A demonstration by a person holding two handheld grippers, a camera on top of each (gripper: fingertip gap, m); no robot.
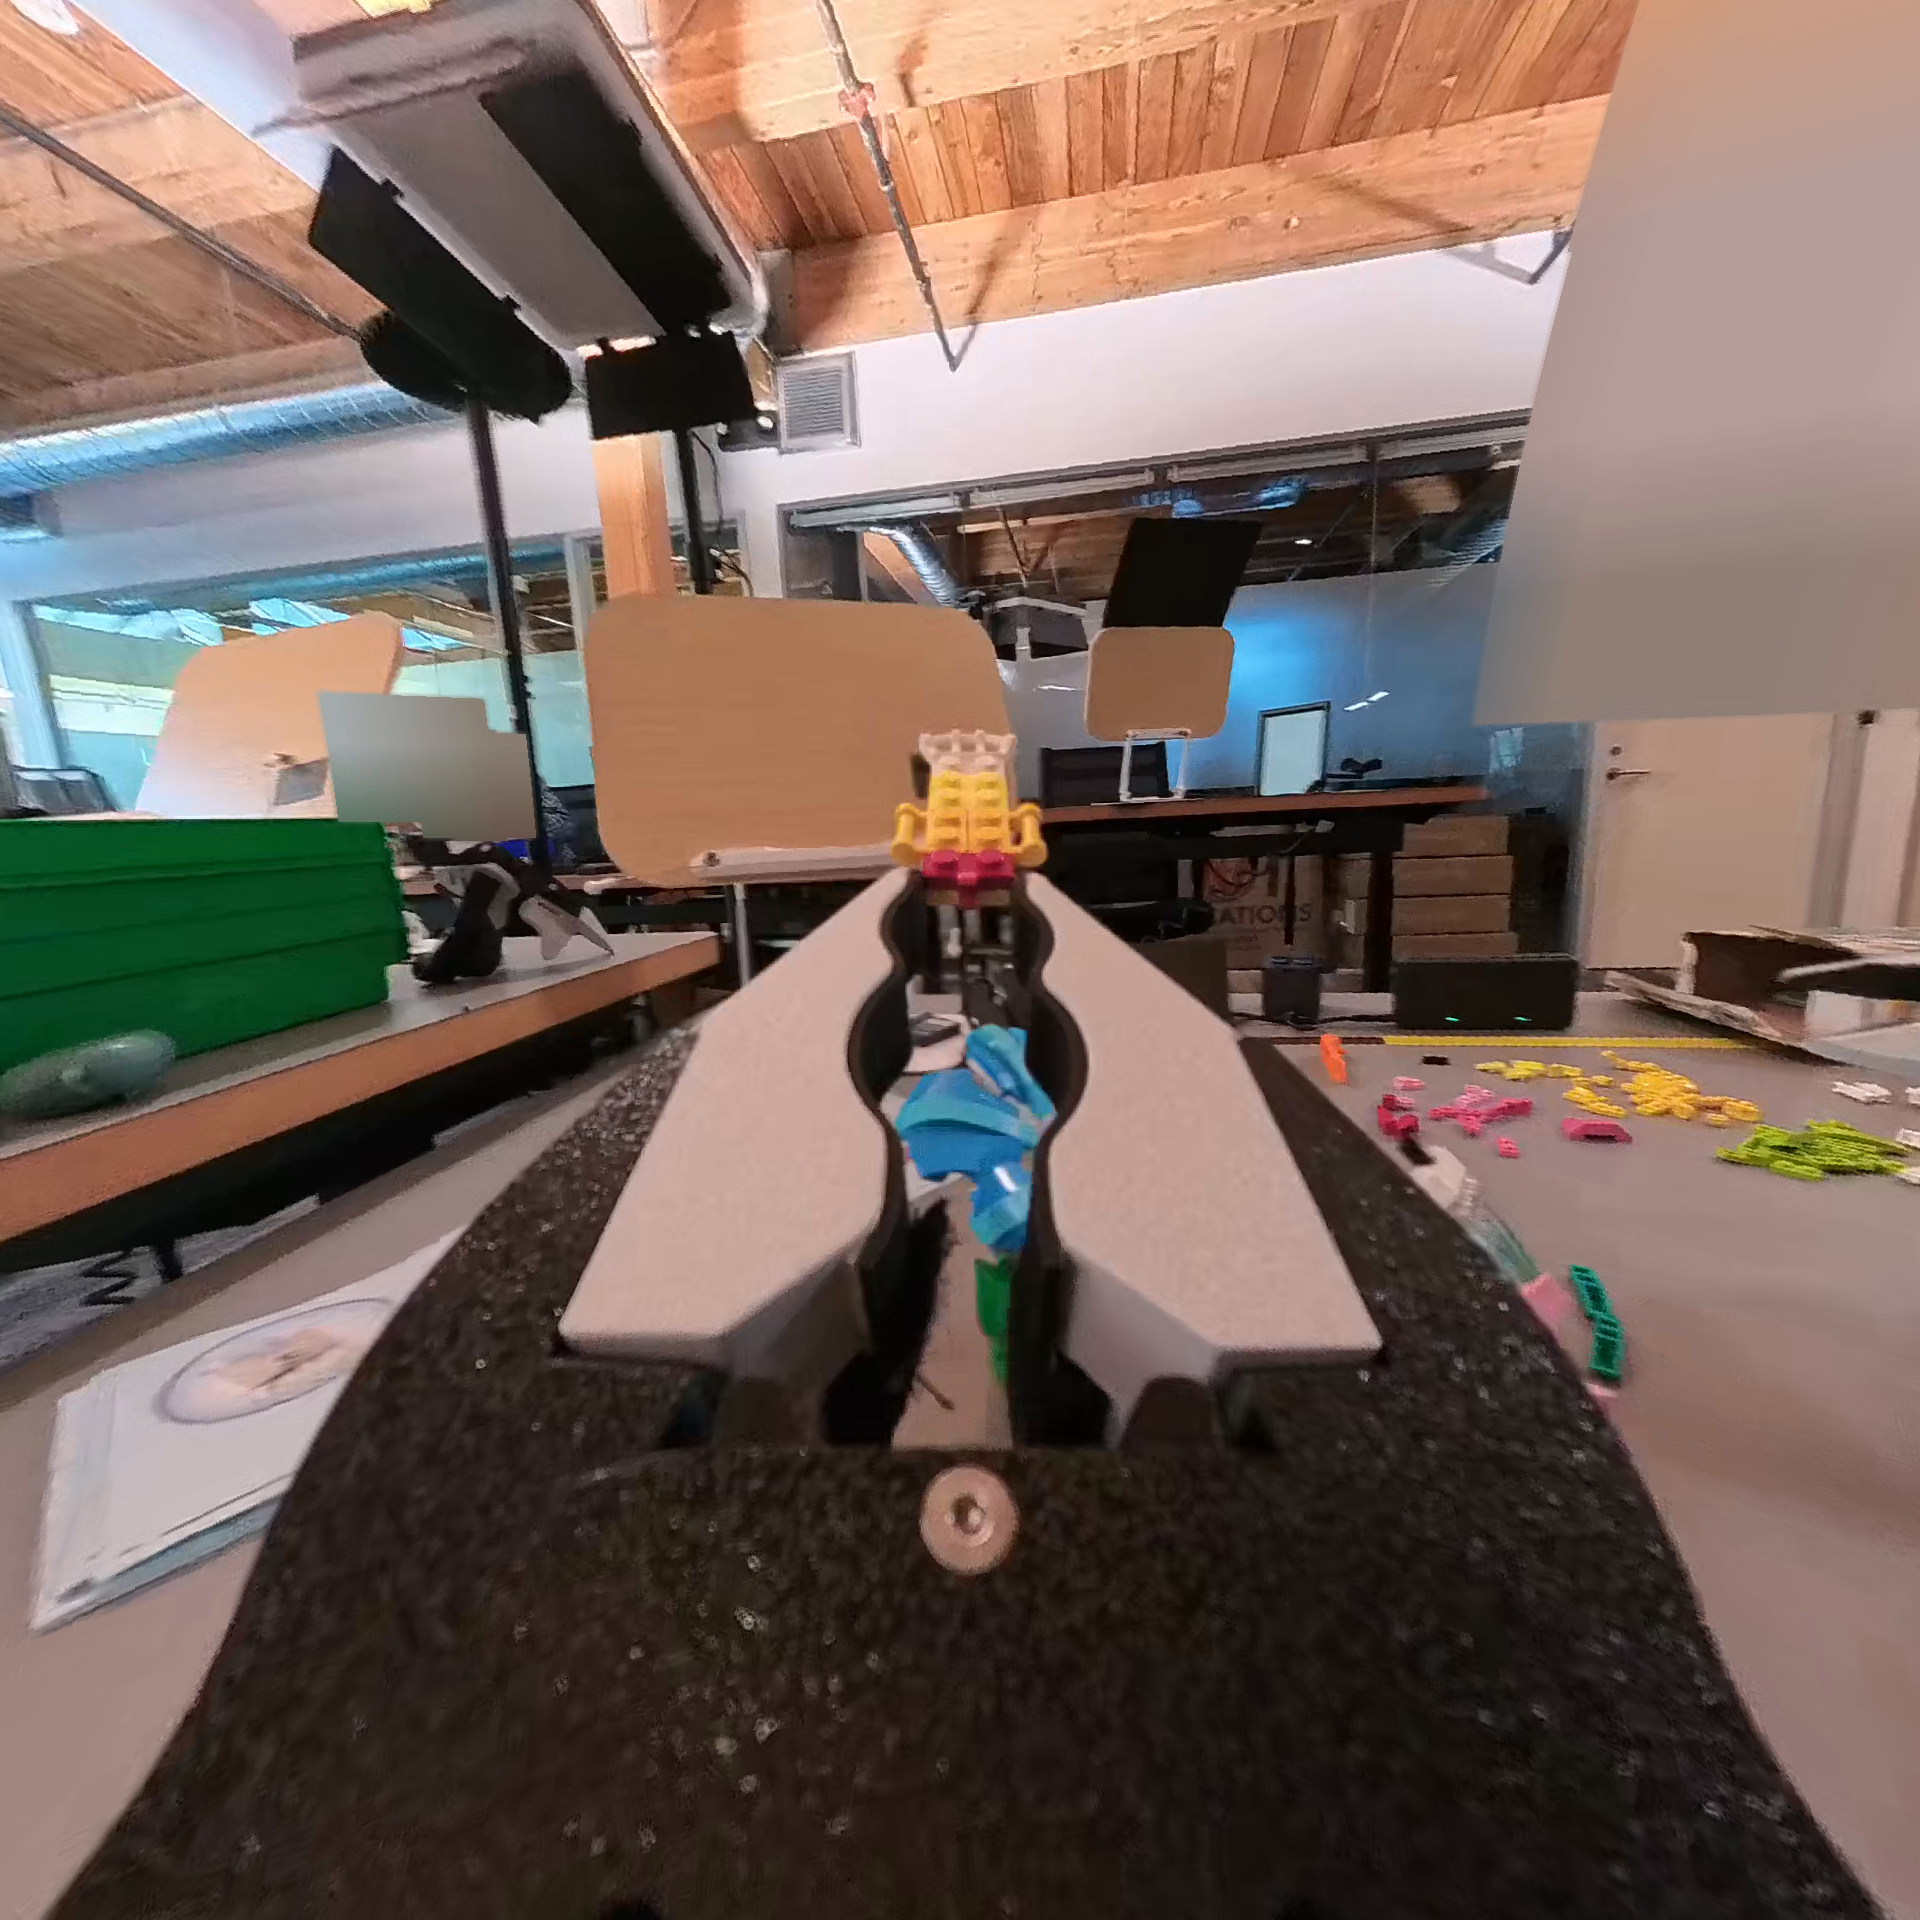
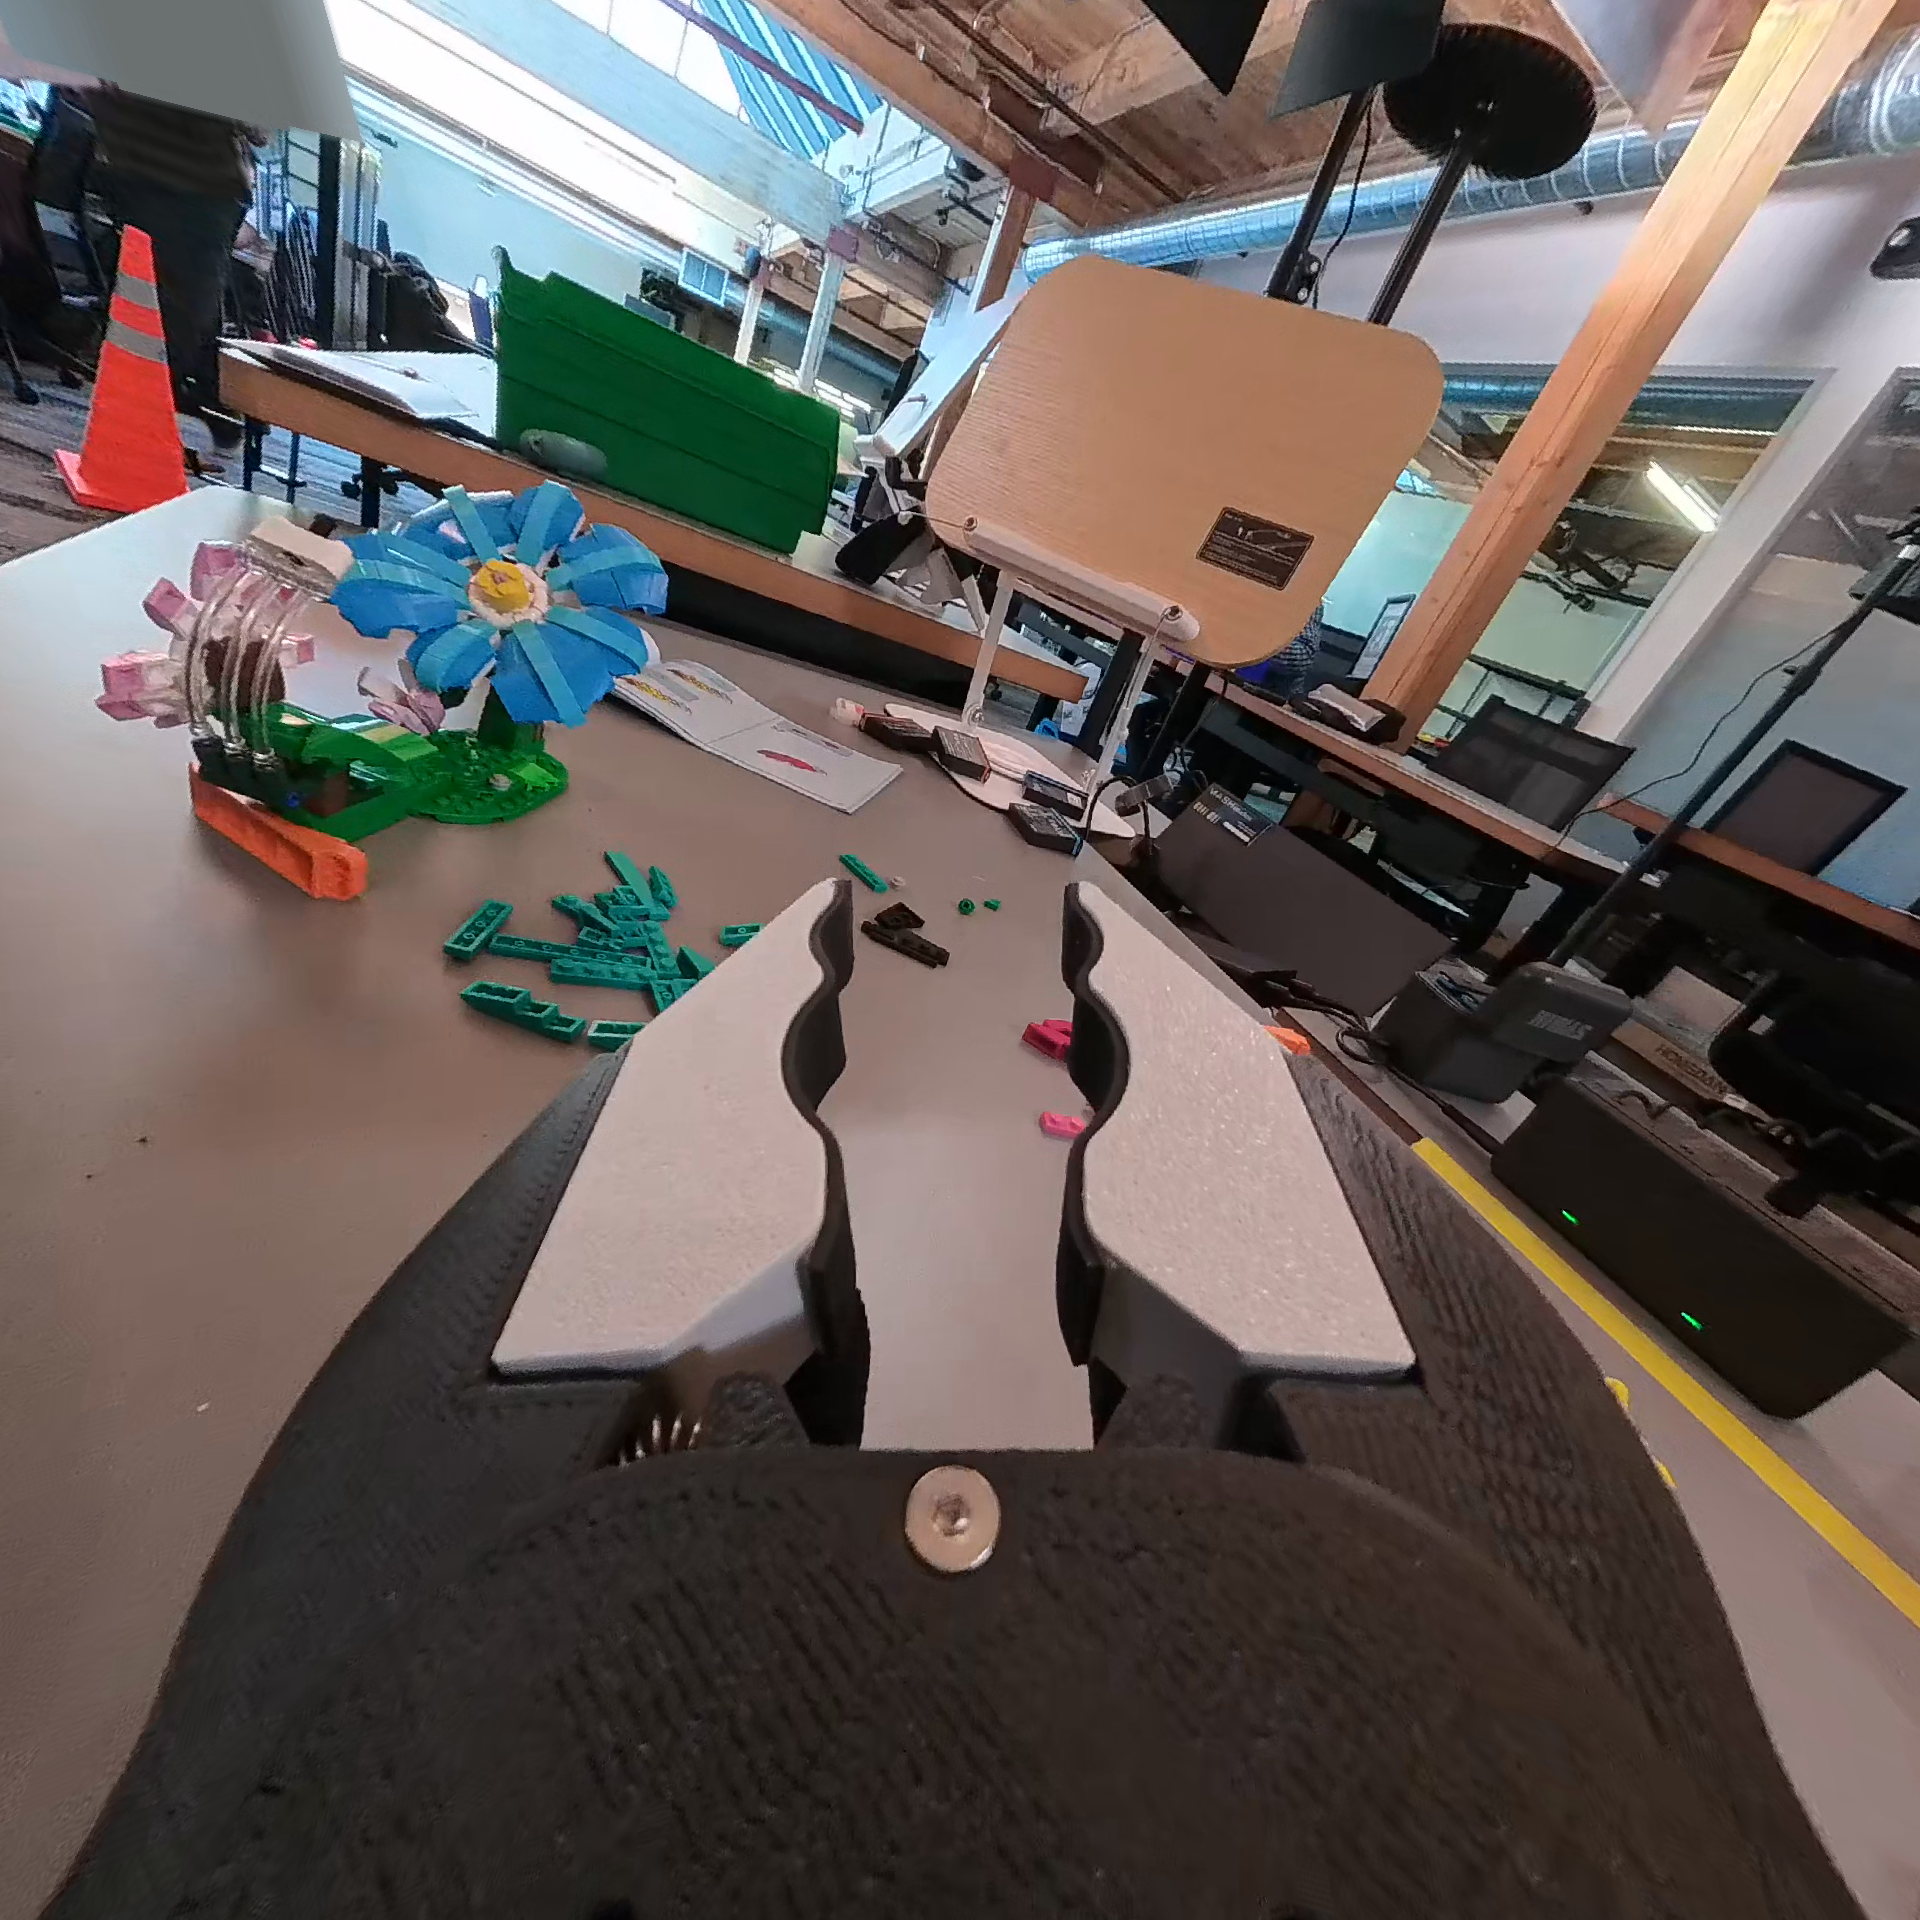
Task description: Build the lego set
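Grey-fingered left gripper point(image 1: 966, 894) pinched a small yellow, magenta and clear brick assembly point(image 1: 966, 821) at its tips, lifted above the grey table point(image 1: 1714, 1299). Right gripper point(image 2: 956, 914) hovered wide apart near scattered teal bricks point(image 2: 592, 956), the blue-petalled brick flower model point(image 2: 499, 623) standing farther left

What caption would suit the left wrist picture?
Left gripper shut on a small yellow-and-red Lego piece, loose bricks on the table behind.

The left wrist view looks forward along its own gripper's fingers, held low and almost level above the grey table point(image 1: 1714, 1351), facing across the room toward the wooden stand board point(image 1: 790, 727). The right wrist view sits close over the same table point(image 2: 260, 1091), tilted, facing that board point(image 2: 1184, 447) from its back. Both also share the green bins point(image 1: 187, 925) point(image 2: 665, 416).
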